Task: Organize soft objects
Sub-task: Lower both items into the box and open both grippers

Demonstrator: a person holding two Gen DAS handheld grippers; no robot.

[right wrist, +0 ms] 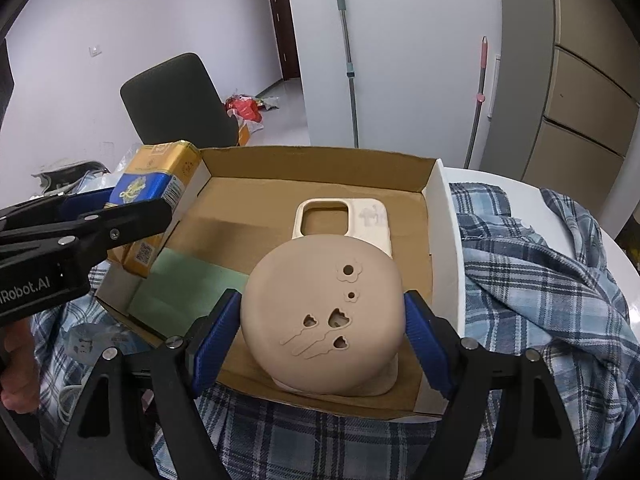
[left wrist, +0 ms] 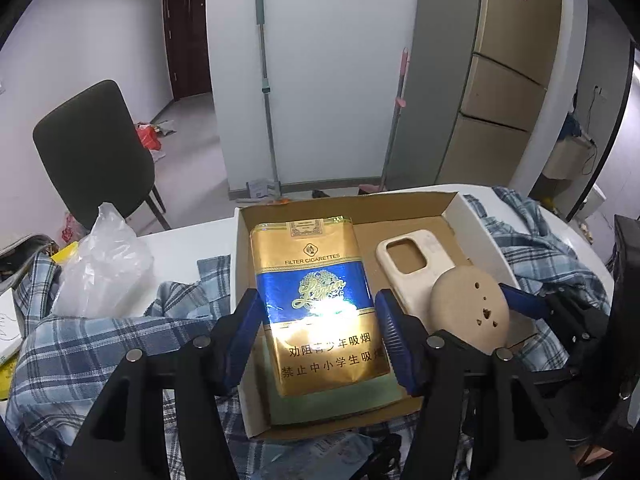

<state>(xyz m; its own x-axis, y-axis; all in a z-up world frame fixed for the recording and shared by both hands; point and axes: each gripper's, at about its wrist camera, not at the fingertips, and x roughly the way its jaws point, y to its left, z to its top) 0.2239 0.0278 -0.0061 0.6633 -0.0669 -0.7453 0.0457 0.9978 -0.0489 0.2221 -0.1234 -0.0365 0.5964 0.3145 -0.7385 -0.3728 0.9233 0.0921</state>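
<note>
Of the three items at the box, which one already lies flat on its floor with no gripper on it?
The cream phone case; the cigarette pack and round beige cover are each held between gripper pads.

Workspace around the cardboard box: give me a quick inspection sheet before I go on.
Surface: white table draped with a plaid shirt.
Job's things: cardboard box holding a phone case; cigarette pack; round beige case.
Clutter: clear plastic bag.
Grippers: left gripper grips the pack; right gripper grips the beige case, both over the box.
Cables: nothing seen.
Surroundings: dark chair, mop, cabinet.
</note>
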